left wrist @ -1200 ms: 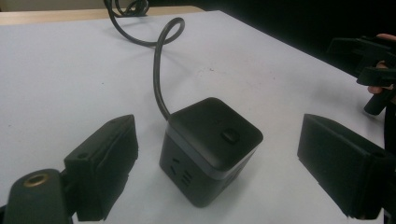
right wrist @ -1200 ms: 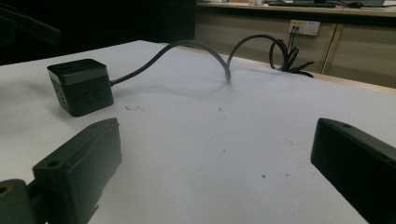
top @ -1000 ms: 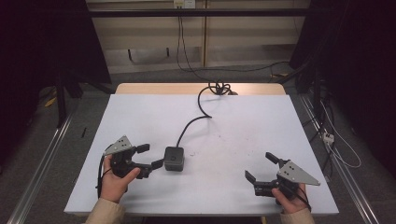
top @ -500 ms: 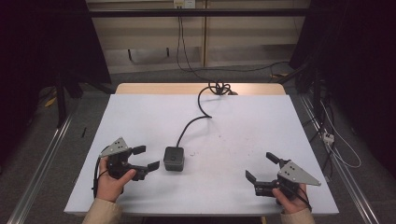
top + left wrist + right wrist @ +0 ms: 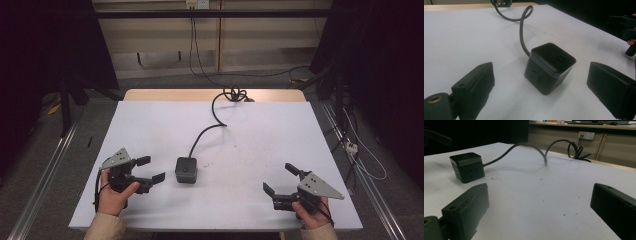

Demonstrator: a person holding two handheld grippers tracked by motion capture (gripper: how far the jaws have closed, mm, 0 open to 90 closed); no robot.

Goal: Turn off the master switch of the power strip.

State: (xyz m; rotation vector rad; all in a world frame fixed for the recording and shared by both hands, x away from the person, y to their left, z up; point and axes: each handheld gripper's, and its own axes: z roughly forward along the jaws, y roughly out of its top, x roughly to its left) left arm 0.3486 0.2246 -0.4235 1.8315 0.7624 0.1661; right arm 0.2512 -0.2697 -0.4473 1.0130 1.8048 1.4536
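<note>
- The left gripper rested near the table's near edge, jaws spread wide and holding nothing.
- The black socket cube sat just ahead of that gripper's open jaws, close but apart from them; in the left gripper view the cube lay between and beyond the two pads, nearer the right-hand one.
- The cube's cable ran away from the far side of the cube, curving off to a coil at the table's far edge, so it lay clear of the gripper's line of approach.
- The right gripper was well apart on the other side, jaws also wide open and empty, with the cube far ahead and to the left of its jaws.
- The step in hand looked like a reach to grasp the cube with the left gripper.
- To do it well, the gripper should probably go straight forward until the pads flank two flat opposite faces, not the corners, since the cube stood turned a little to the jaws.
- Centring it first would likely keep one pad from nudging it aside.
- Closing low on the body, away from the cable's exit, seemed the safer grip.
</note>
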